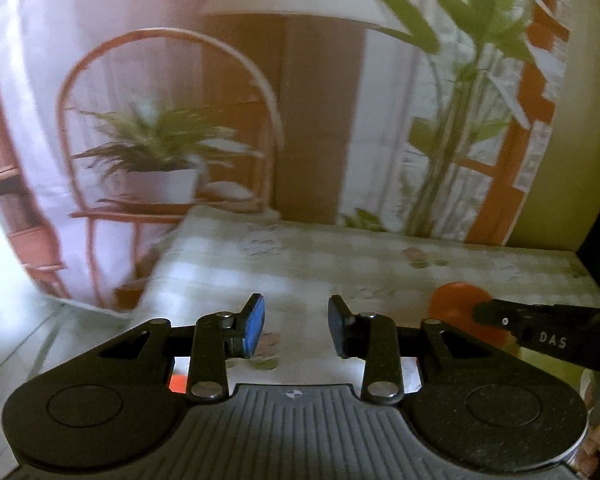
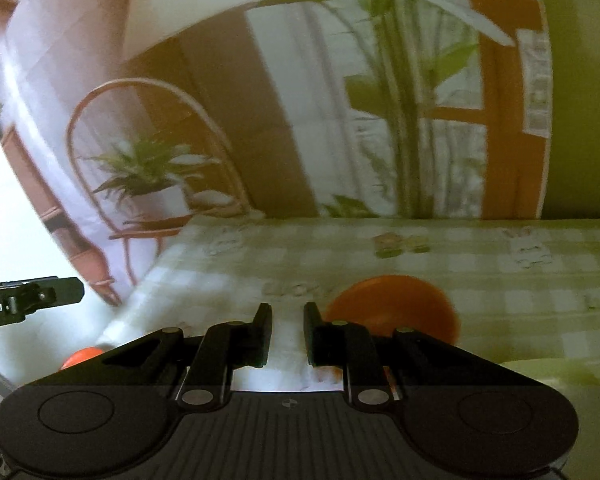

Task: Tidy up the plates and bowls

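Early in the task, by the look of it. Left gripper (image 1: 296,326) wide apart, holding nothing. Right gripper (image 2: 287,334) narrow but with a clear gap, also empty. Orange dish (image 2: 396,306), plate or bowl not clear, upright on the checked tablecloth (image 2: 500,264), just beyond the right fingertips, not touched. Second orange piece (image 2: 80,357) low at left, mostly hidden. No stack visible; sorting apparently all left to do.

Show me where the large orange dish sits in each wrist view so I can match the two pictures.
Left wrist view: orange dish at lower right on the checked tablecloth, partly hidden behind the right tool's black body.
Right wrist view: the dish sits just right of centre, directly beyond the right tool.
Shared landmark: potted fern printed on the backdrop, left of centre in both.
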The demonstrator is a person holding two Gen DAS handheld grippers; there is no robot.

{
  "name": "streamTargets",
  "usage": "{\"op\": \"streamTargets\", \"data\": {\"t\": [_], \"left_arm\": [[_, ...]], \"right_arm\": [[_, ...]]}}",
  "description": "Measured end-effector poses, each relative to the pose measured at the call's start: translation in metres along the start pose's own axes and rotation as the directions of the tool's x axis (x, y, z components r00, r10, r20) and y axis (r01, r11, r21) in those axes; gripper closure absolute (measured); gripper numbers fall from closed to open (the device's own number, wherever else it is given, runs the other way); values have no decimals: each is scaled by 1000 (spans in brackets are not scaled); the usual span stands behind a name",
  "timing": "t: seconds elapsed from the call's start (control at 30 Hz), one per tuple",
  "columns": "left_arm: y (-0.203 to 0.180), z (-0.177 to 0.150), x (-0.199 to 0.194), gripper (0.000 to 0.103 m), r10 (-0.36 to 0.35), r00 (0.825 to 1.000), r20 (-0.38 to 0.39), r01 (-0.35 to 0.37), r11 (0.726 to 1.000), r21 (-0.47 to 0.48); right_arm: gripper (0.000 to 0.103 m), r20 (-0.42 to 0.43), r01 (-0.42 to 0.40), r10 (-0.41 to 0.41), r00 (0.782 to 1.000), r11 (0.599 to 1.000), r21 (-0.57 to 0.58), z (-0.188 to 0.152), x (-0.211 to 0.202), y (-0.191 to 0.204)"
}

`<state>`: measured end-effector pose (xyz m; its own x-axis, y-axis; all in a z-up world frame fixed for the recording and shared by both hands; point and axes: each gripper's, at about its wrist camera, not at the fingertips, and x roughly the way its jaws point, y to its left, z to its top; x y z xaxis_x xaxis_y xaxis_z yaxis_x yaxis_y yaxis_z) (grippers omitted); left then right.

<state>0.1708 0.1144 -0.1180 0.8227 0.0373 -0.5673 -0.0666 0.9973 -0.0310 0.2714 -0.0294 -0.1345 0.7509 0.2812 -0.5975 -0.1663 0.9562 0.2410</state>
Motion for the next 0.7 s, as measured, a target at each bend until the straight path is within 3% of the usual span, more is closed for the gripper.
{"op": "streamTargets", "data": {"t": [0.3,0.53,0.7], "left_arm": [[66,-18,-17,66,93,996,-20,-94,994,-55],[111,-34,-13,62,123,991,-52,-128,984,-123],[123,-47,-2,59,128,988,-82,-140,979,-151]], "right_arm": [[86,-54,-65,62,997,996,-61,-14,25,63],[86,-94,-104,94,991,988,-116,-18,48,101],[86,-131,-132,112,985,979,-155,-24,64,122]]}}
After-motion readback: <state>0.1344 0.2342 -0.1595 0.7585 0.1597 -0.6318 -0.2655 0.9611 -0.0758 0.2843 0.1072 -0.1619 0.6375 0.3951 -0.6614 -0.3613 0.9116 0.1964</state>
